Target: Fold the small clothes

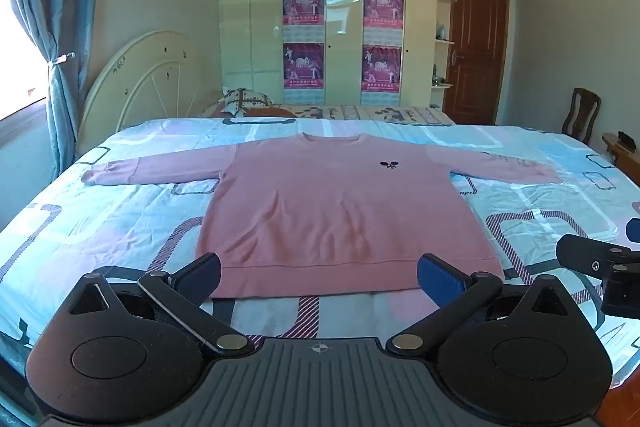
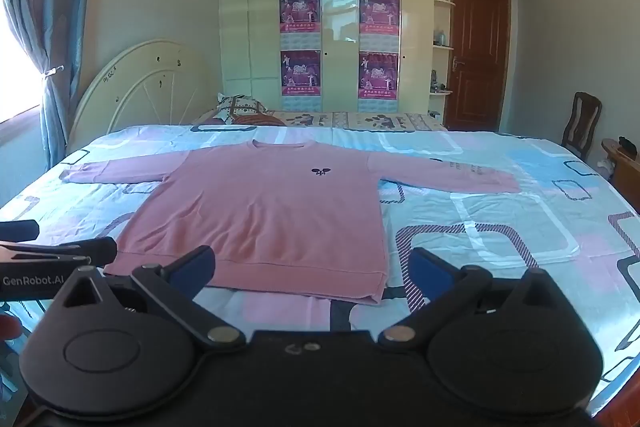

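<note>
Nothing folded yet: pink sweatshirt (image 1: 340,211) spread flat on the bed (image 1: 100,219), front up, small dark emblem (image 1: 389,166) on the chest, both sleeves stretched straight out to the sides, collar at the far end, hem nearest

Left tongs (image 1: 320,277) wide open, holding nothing, hovering just short of the hem, blue pads (image 1: 438,277) framing the near edge of the garment, one toward each lower corner. Whether the pads touch the cloth: cannot tell

Right tongs (image 2: 312,275) likewise wide open and empty, set a little further right; hem's right corner straight ahead between the fingers, right sleeve (image 2: 448,173) well beyond and off to the right, left sleeve (image 2: 112,171) far ahead on the left

Each pair of tongs visible at the edge of the other's view, side by side near the bed's front edge

By the look of it, only the laying-out done. Left to do, probably: sleeves brought in over the body, sides folded, then hem carried up toward the collar. No other clothes in sight on the bedspread, only a patterned pillow (image 1: 240,101) far ahead by the headboard
</note>
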`<state>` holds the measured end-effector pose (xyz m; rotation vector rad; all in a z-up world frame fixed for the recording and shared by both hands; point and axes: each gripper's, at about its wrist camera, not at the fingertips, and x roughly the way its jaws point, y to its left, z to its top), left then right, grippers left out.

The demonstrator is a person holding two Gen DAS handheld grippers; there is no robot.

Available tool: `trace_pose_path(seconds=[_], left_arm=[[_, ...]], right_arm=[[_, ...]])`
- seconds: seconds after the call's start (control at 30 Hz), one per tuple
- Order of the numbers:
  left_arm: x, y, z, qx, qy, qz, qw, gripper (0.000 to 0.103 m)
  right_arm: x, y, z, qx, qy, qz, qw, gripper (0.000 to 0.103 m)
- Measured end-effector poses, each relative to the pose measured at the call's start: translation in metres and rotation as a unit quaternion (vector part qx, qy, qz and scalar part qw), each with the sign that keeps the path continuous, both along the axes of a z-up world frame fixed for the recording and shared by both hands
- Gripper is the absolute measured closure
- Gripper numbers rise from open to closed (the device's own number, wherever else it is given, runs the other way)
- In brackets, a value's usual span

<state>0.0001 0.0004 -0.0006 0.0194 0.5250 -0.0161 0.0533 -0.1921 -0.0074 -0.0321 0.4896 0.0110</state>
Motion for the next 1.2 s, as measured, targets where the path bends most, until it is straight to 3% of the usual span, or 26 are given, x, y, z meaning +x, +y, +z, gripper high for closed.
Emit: trace_pose_path(seconds=[1.2], left_arm=[[0.001, 0.005, 0.001, -0.010, 0.002, -0.001, 0.9999, 0.000]], right_arm=[[-0.001, 0.003, 0.004, 0.004, 0.000, -0.002, 1.000, 0.000]])
